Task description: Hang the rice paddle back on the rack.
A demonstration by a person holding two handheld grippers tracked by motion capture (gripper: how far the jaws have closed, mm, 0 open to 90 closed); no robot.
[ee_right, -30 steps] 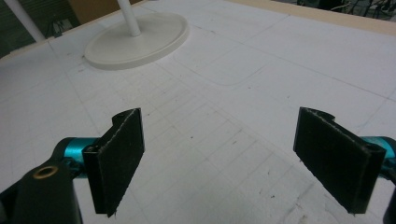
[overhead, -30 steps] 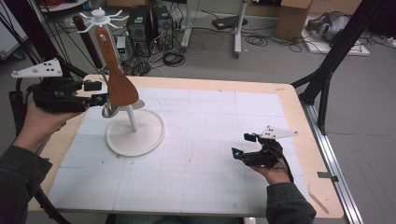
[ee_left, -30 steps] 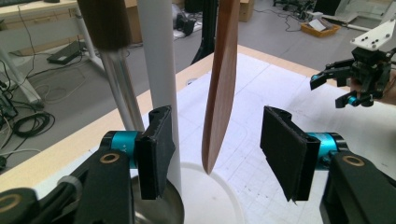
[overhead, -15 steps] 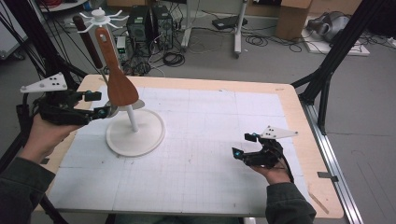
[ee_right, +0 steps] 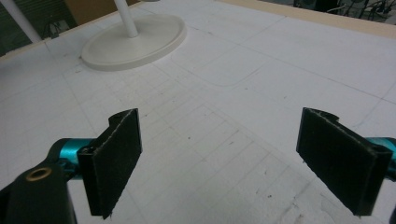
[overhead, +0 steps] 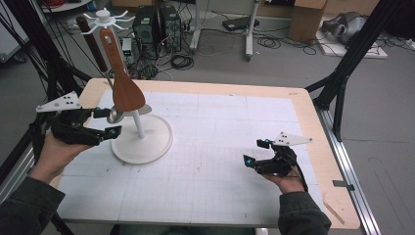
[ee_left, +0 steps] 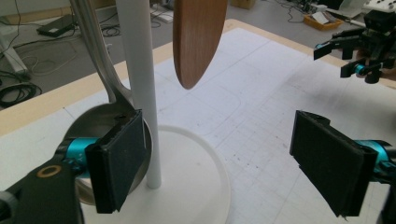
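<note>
A white gridded mat [overhead: 220, 147] covers the table [overhead: 313, 127], with cables and boxes on the floor behind. A white stand [overhead: 139, 134] at left holds a hanging wooden spatula [overhead: 122, 83] and metal ladle [ee_left: 105, 121]. The left gripper [overhead: 105, 122], jaws apart, sits level beside the stand's pole near the ladle bowl; the right gripper [overhead: 254, 152], also wide open, rests low at right.

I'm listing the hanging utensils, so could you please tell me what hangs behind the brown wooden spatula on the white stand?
A metal ladle; the wooden spatula covers part of its handle.
</note>
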